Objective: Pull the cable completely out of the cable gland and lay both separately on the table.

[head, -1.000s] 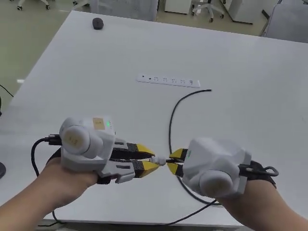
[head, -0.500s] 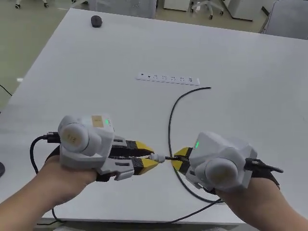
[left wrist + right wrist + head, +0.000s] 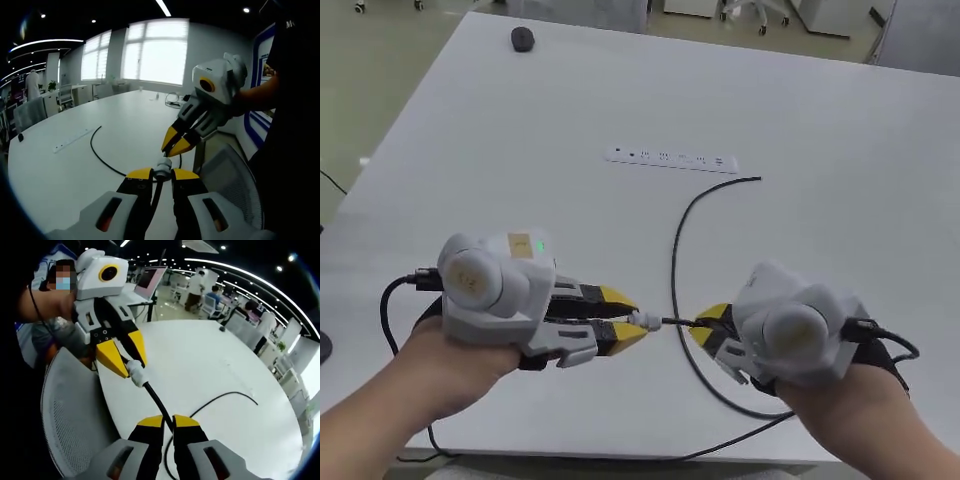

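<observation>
My left gripper [image 3: 632,326] is shut on a small white cable gland [image 3: 644,322], held just above the table's near edge. The gland [image 3: 162,167] sits between my yellow fingertips in the left gripper view. A black cable [image 3: 672,262] runs out of the gland to my right gripper [image 3: 705,328], which is shut on it a short way to the right. In the right gripper view the cable [image 3: 156,399] stretches from my fingertips up to the gland [image 3: 134,371] in the other gripper's jaws. The cable's free end [image 3: 752,180] lies near the power strip.
A white power strip [image 3: 669,159] lies at mid-table. A dark computer mouse [image 3: 522,38] rests at the far left corner. The white table [image 3: 840,180] is bare on the right. A grey mesh chair back [image 3: 70,420] stands below the grippers.
My right gripper has drawn away to the right, so more black cable shows between it and the gland. The left gripper has stayed about where it was.
</observation>
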Available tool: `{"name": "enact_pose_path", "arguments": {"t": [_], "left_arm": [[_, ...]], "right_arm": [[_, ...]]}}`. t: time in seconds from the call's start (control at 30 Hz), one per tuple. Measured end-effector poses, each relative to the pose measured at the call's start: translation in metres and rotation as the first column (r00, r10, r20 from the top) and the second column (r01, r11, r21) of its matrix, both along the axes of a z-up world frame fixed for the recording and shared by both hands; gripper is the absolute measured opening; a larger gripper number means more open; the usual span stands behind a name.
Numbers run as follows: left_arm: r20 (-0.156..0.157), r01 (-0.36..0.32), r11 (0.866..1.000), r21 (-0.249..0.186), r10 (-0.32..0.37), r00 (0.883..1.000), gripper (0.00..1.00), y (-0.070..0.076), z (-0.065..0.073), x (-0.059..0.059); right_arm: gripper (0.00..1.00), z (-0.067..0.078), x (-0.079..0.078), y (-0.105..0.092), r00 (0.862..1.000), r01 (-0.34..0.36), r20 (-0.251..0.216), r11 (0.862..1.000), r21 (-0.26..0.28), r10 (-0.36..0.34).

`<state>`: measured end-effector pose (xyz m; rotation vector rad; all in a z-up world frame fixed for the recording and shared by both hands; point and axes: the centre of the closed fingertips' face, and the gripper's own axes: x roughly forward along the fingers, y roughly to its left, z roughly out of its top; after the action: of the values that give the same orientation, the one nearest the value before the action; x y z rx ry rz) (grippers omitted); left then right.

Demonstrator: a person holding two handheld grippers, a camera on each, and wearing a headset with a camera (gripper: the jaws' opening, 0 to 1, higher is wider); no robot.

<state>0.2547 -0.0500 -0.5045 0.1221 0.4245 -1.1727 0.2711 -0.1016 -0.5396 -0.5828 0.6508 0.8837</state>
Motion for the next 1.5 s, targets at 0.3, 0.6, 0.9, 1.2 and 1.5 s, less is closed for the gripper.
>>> {"name": "enact_pose_path", "arguments": {"t": [0.3,0.6,0.9,1.2,1.5], "left_arm": [[-0.003,-0.006,1.000,0.007,0.006,1.000,0.15,0.000,-0.002,0.002],[-0.003,-0.009,1.000,0.017,0.009,1.000,0.15,-0.001,-0.004,0.003],[-0.005,-0.020,1.000,0.017,0.020,1.000,0.15,-0.003,-0.003,0.003],[-0.004,-0.021,0.999,0.026,0.021,1.000,0.15,-0.007,-0.003,0.001],[-0.006,-0.028,0.999,0.031,0.028,1.000,0.15,-0.001,-0.001,0.001]], "right_arm": [[0.01,-0.013,0.006,-0.015,0.993,0.099,-0.067,0.995,0.033,-0.097],[0.01,-0.026,0.012,-0.031,0.978,0.183,-0.107,0.982,0.052,-0.177],[0.01,-0.039,0.015,-0.054,0.946,0.289,-0.171,0.956,0.054,-0.277],[0.02,-0.046,0.015,-0.060,0.941,0.300,-0.172,0.953,0.038,-0.290],[0.03,-0.023,0.023,-0.057,0.990,0.140,0.020,0.990,0.011,-0.141]]}}
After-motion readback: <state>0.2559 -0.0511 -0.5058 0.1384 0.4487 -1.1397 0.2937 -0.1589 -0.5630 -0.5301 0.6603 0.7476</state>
